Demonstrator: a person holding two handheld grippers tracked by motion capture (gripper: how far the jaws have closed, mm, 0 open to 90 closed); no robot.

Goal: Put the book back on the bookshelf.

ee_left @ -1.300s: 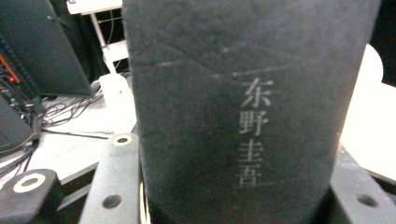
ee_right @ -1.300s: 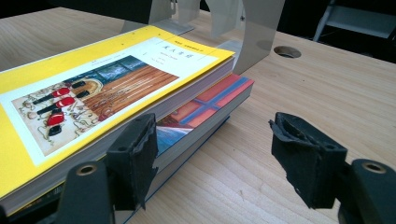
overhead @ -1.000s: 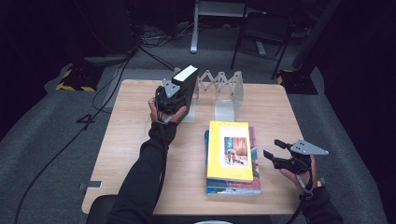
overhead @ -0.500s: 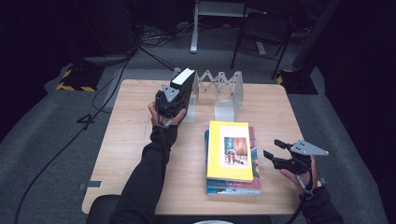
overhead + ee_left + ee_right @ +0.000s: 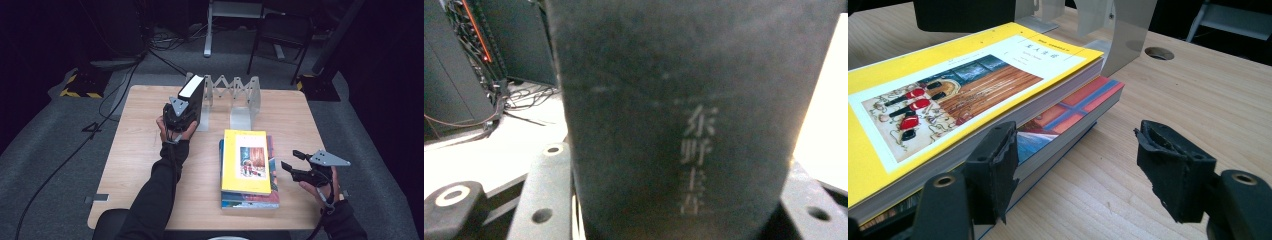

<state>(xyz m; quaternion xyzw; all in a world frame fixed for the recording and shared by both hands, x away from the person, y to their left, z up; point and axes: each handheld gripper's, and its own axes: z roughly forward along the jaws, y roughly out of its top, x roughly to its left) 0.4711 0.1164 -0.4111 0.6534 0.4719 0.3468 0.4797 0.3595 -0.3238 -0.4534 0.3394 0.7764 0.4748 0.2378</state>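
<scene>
Left gripper (image 5: 182, 112) clamped on a thick black book (image 5: 192, 97), spine gripped between both jaws, pale page edge facing up. Book held upright at the far left of the table (image 5: 135, 165), right against the left end of a grey accordion-style book rack (image 5: 235, 95). Seen close up in the left gripper view as a dark spine (image 5: 679, 115) with faint printed characters, black jaws on either side of it. Right gripper (image 5: 292, 164) low over the near right of the table, jaws spread wide with nothing between them, aimed left at a stack of books lying flat. Yellow book (image 5: 246, 161) on top of that stack, a picture panel on its cover; book with a blue and red cover (image 5: 1068, 122) beneath, just beyond the left jaw in the right gripper view. Stack near the middle, well apart from the held book.
</scene>
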